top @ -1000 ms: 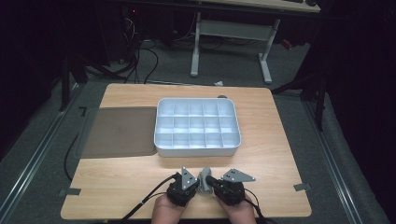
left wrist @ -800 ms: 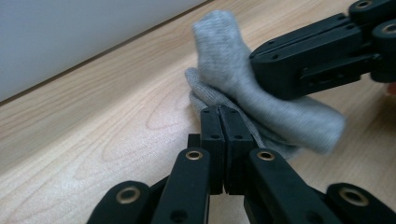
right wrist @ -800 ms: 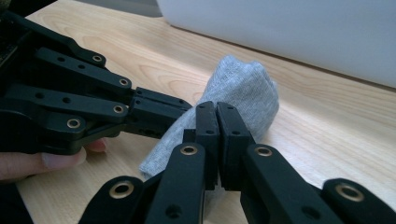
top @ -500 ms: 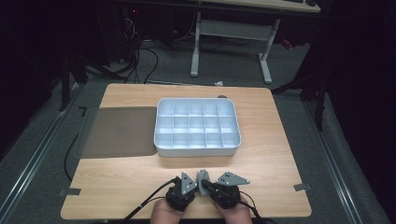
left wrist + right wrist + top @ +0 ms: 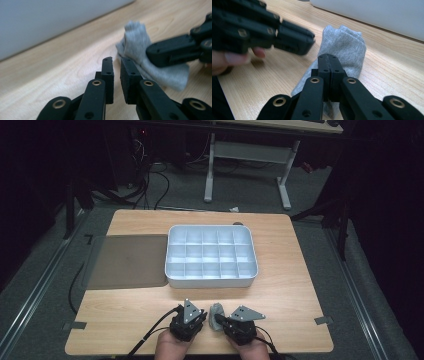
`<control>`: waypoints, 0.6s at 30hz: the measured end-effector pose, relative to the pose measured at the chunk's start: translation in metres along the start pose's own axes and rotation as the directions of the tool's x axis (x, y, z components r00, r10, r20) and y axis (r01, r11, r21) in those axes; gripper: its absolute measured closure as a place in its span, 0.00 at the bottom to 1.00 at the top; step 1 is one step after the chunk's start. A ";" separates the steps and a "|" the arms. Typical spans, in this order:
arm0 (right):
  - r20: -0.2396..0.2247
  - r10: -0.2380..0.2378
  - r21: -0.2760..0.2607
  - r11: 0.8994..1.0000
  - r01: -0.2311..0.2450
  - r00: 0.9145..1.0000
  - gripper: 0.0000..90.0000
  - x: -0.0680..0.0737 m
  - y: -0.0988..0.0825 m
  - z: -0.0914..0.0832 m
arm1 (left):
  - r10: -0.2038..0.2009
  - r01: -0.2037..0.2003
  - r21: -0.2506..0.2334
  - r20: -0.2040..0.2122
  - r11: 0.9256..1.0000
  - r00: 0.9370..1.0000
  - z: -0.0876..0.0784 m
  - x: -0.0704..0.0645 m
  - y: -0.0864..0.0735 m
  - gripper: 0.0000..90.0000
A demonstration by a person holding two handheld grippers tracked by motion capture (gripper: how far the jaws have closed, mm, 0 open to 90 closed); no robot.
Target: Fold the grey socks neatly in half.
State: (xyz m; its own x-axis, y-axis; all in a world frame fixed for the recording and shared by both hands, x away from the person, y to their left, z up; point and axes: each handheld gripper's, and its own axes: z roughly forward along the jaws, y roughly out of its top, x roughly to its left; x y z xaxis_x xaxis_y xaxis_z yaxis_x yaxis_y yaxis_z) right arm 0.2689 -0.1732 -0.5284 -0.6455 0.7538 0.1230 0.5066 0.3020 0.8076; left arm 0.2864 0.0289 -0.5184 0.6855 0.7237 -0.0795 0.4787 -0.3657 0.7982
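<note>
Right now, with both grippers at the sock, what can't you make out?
- Right gripper grip: its shut jaws cover the sock; whether cloth is pinched is hidden.
- Sock's near end: behind the jaws, right gripper view.
- Left gripper: blurred there.
- Tray cells: too small, high view.

We see the table [image 5: 125,320] lit from above, with the room around it nearly black. In both gripper views, the near jaws stay sharp and the farther gripper blurs.

The near part of the grey sock [image 5: 342,52] is hidden behind the right gripper [image 5: 329,58], beside the blurred left gripper [image 5: 294,43].
</note>
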 end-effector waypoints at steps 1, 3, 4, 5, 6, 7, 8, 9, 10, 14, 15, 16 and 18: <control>0.000 0.002 -0.002 1.000 -0.002 1.000 1.00 0.000 0.000 0.000 | -0.001 0.001 -0.013 0.001 1.000 1.000 -0.001 0.000 0.003 0.91; 0.001 0.000 -0.001 1.000 0.000 1.000 1.00 0.000 0.000 0.000 | 0.001 -0.001 -0.035 0.009 0.999 1.000 -0.004 -0.001 0.009 0.93; 0.001 -0.001 -0.001 1.000 0.001 1.000 1.00 0.000 0.000 0.000 | 0.006 -0.005 -0.050 0.015 0.999 1.000 -0.006 -0.002 0.012 0.94; 0.000 -0.001 -0.001 1.000 0.001 1.000 1.00 0.000 0.000 0.000 | 0.011 -0.009 -0.061 0.024 0.998 1.000 -0.007 -0.004 0.015 0.96; 0.000 -0.001 -0.002 1.000 0.001 1.000 1.00 0.000 0.000 0.000 | 0.014 -0.012 -0.071 0.034 0.997 0.999 -0.007 -0.006 0.018 0.97; -0.001 0.000 -0.001 1.000 0.000 1.000 1.00 0.000 0.000 0.000 | 0.019 -0.015 -0.078 0.050 0.997 0.999 -0.007 -0.008 0.022 0.98; -0.003 0.002 -0.003 1.000 -0.002 1.000 1.00 0.000 0.000 0.000 | 0.024 -0.019 -0.080 0.066 0.997 0.998 -0.007 -0.010 0.026 0.99; -0.004 0.002 -0.003 1.000 -0.002 1.000 1.00 -0.001 0.000 0.000 | 0.024 -0.017 -0.083 0.078 0.996 0.997 -0.005 -0.013 0.030 0.99; -0.005 0.004 -0.003 1.000 -0.004 1.000 1.00 -0.001 0.000 0.000 | 0.027 -0.019 -0.090 0.085 0.996 0.996 -0.003 -0.015 0.033 1.00; -0.002 0.004 -0.005 1.000 -0.004 1.000 1.00 0.000 -0.001 0.000 | 0.041 -0.027 -0.109 0.128 0.994 0.991 0.006 -0.022 0.045 1.00; -0.001 0.001 -0.005 1.000 -0.001 1.000 1.00 0.000 -0.001 0.000 | 0.051 -0.036 -0.104 0.137 0.994 0.989 0.009 -0.024 0.047 1.00; -0.001 0.002 -0.005 1.000 -0.002 1.000 1.00 0.000 -0.001 0.000 | 0.058 -0.044 -0.096 0.143 0.994 0.988 0.013 -0.026 0.047 1.00; -0.002 0.004 -0.004 1.000 -0.004 1.000 1.00 0.000 -0.001 0.000 | 0.069 -0.061 -0.069 0.127 0.996 0.989 0.021 -0.026 0.046 1.00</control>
State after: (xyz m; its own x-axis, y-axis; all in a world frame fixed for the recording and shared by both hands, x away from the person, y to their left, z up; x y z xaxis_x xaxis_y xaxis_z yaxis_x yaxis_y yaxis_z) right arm 0.2686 -0.1737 -0.5290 -0.6447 0.7538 0.1271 0.5065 0.2967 0.8096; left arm 0.3022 -0.0193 -0.4924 0.7813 0.6163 -0.0992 0.3970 -0.3680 0.8408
